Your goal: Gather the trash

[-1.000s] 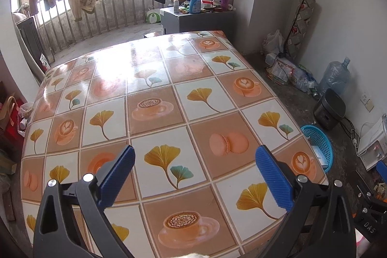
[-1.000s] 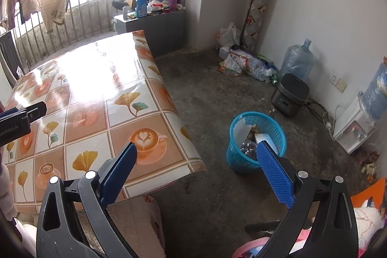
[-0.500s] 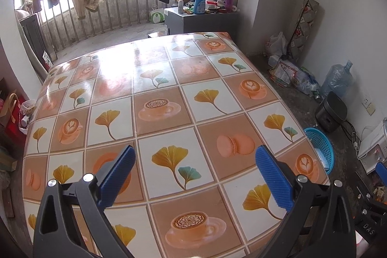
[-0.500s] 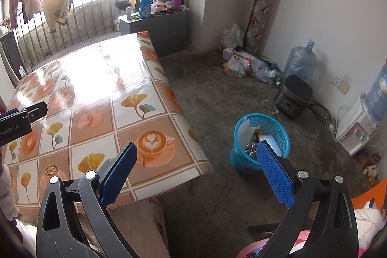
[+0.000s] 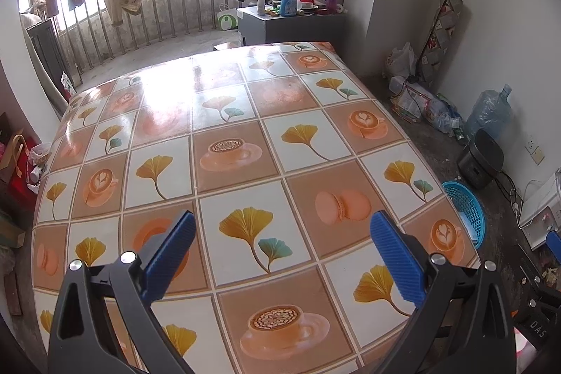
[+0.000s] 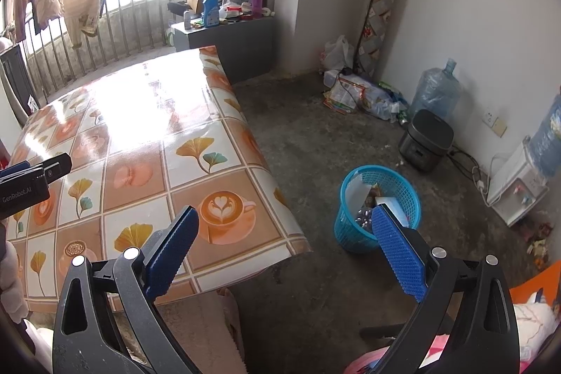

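Observation:
A blue plastic waste basket (image 6: 378, 209) stands on the concrete floor right of the table, with paper and other trash inside; its rim also shows in the left wrist view (image 5: 464, 209). My left gripper (image 5: 280, 244) is open and empty above the near part of the table (image 5: 245, 135), which has a tiled leaf-and-coffee cloth. My right gripper (image 6: 284, 240) is open and empty, held above the table's near right corner (image 6: 273, 233) and the floor. The left gripper's body shows at the left edge of the right wrist view (image 6: 31, 181). I see no loose trash on the tabletop.
A rice cooker (image 6: 426, 144), a water jug (image 6: 434, 90), bags and wrappers (image 6: 361, 97) lie along the right wall. A white dispenser (image 6: 519, 188) stands at right. A grey cabinet with bottles (image 5: 291, 20) stands beyond the table, before the balcony railing.
Both grippers have drawn back and up a little, so the table and basket look slightly farther. Both jaws stay open and empty.

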Tool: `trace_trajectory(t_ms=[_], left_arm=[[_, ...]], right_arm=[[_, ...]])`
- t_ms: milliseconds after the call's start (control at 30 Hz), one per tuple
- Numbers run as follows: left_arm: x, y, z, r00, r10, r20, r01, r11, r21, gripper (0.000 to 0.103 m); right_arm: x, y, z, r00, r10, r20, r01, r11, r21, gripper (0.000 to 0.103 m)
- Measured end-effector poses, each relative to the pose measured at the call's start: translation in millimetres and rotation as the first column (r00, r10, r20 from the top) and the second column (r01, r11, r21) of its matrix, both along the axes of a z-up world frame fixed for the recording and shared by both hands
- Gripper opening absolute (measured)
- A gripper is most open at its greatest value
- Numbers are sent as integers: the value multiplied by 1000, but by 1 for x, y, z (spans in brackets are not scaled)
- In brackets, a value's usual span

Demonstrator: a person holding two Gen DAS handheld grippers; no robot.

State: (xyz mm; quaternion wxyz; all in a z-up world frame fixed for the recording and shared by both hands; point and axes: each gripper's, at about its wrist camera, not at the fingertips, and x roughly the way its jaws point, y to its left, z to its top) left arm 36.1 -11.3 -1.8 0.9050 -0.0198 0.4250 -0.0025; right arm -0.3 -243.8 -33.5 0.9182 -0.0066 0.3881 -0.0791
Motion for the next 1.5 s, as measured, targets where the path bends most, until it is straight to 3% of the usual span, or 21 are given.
trace_trajectory(t_ms=[1500], left_arm=[[-2, -2, -2, 1000, -9, -5, 9, 1000, 9, 97]], right_arm=[[0, -2, 1, 1000, -10, 6, 10, 1000, 5, 95]])
